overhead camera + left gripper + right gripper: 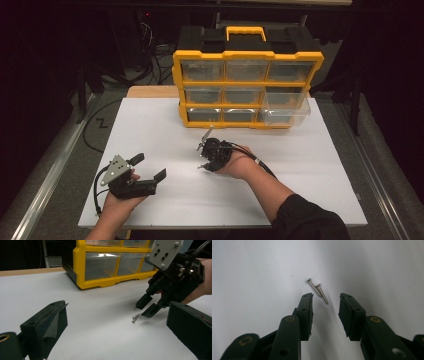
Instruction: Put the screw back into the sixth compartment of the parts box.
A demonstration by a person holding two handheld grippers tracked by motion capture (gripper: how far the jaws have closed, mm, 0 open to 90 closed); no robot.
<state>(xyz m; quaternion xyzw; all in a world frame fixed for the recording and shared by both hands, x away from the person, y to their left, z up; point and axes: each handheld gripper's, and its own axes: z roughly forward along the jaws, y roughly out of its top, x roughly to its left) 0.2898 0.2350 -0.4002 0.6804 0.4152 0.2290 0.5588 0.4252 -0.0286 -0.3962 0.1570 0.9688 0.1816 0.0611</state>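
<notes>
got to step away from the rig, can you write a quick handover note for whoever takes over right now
Right claw: open, tips low over the white table, two screws lying side by side just ahead of the gap, not gripped.
Left claw: open, holding nothing, off to the left side of the table.
Yellow drawer organizer stands at the back; its lower right drawer is pulled out.
Done: claw lined up on the screws.
Left: probably close on the screws, lift them and take them to the open drawer.
</notes>
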